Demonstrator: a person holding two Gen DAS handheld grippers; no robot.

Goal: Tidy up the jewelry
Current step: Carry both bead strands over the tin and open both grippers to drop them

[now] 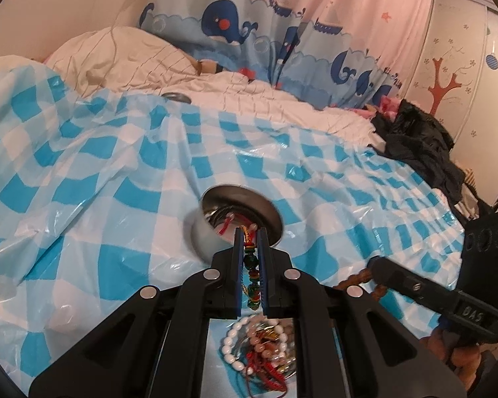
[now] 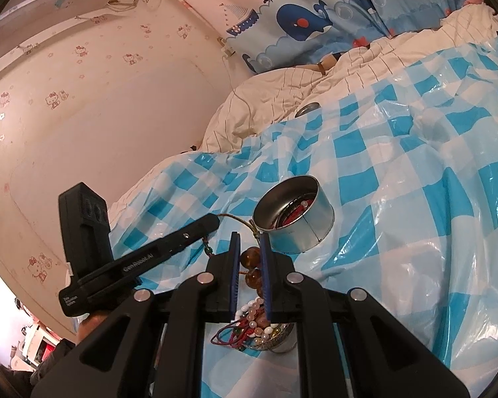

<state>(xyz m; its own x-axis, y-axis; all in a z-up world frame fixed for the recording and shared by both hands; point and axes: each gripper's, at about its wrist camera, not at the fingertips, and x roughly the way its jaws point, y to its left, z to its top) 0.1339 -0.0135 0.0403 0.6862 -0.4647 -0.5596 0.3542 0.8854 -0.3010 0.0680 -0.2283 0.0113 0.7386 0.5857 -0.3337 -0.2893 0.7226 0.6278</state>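
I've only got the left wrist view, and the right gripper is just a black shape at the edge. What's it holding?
Observer: The right gripper is shut on a strand of amber beads.
Operator: Okay. How does my left one look from over there?
Observer: The left gripper shows side-on. A braided cord from your green bead strand trails from its tip toward the tin. I can't tell whether it touches the rim.
Operator: And the tin itself?
Observer: It stands upright on the checked sheet, and its whole side wall shows, with a vertical seam.
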